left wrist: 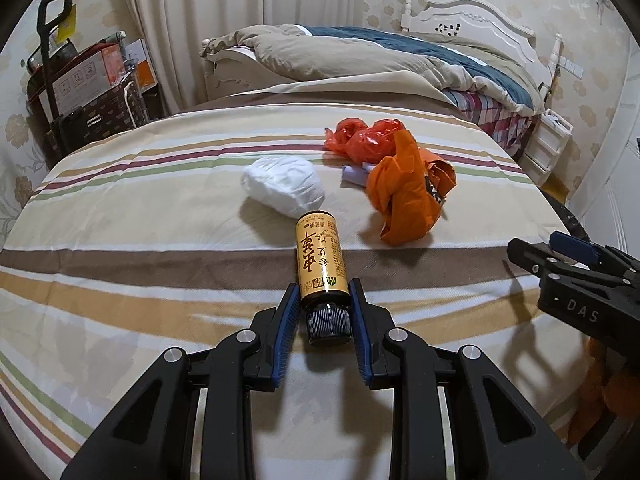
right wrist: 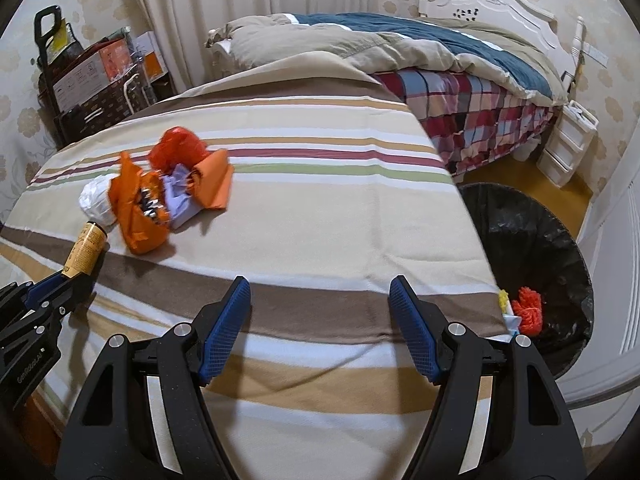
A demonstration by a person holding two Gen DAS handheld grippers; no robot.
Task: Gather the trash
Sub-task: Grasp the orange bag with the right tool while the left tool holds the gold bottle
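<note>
My left gripper [left wrist: 324, 292] is shut on a small brown bottle [left wrist: 320, 258] with a yellow label and black cap, gripped near its neck just above the striped cloth [left wrist: 160, 240]. The same bottle [right wrist: 86, 250] and left gripper [right wrist: 66, 282] show at the left edge of the right wrist view. Beyond lie a white crumpled wad [left wrist: 284, 186], an orange wrapper [left wrist: 404, 196] and a red plastic bag [left wrist: 364, 138]. My right gripper [right wrist: 320, 294] hangs open over the cloth with nothing between its fingers. A black-lined trash bin [right wrist: 532, 240] stands to the right, with red and yellow scraps inside.
A bed [right wrist: 440, 52] with a rumpled quilt and checked sheet lies behind the striped surface. Boxes and a black trolley [left wrist: 52, 80] stand at the far left by the curtain. A white drawer unit [right wrist: 568, 144] sits beside the bed.
</note>
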